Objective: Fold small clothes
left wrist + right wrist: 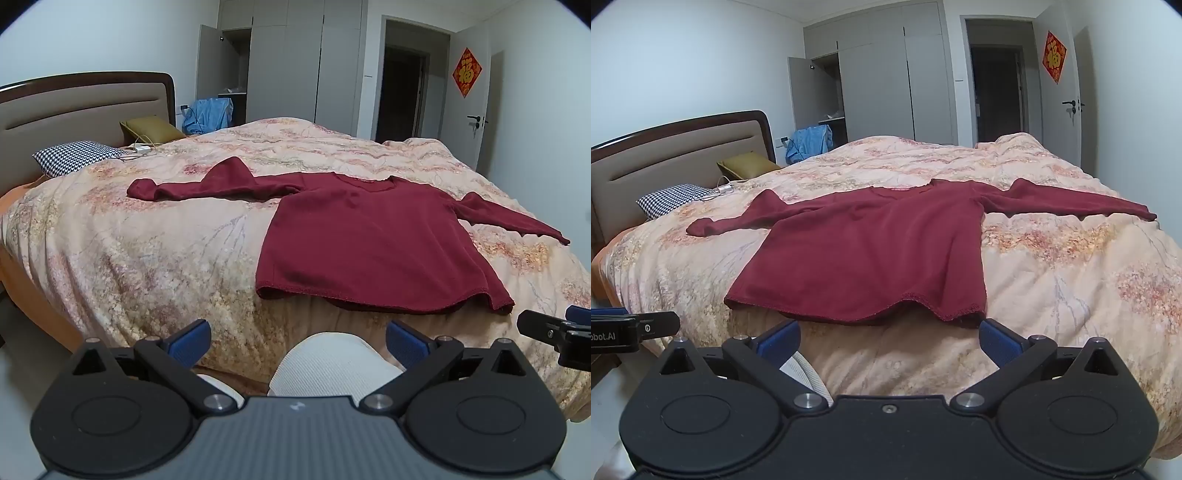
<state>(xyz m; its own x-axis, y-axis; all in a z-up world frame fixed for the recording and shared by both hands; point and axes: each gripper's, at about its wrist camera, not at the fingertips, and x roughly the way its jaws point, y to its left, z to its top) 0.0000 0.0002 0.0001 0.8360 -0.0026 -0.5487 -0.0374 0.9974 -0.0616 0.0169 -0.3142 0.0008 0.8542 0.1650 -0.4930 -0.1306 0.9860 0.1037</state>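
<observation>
The readable writing is the white lettering "obot.AI" on the black body of the left tool (635,332) where it enters the right wrist view from the left edge, and a gold character on the red diamond-shaped paper hanging (1054,56) fixed to the white door beyond the bed. Both tools are held side by side at the near edge of the bed, tilted somewhat downward toward it. The left tool (298,341) has its blue-padded fingers spread wide, released, with nothing between them; a knee in ribbed white fabric (325,363) shows in the gap. The right tool (889,341) is likewise spread wide and holds nothing. The dark red long-sleeved knit sweater (871,254) lies flat on the floral peach quilt (1071,280), sleeves stretched out to both sides, its hem near the bed's edge just beyond the fingertips and untouched.
</observation>
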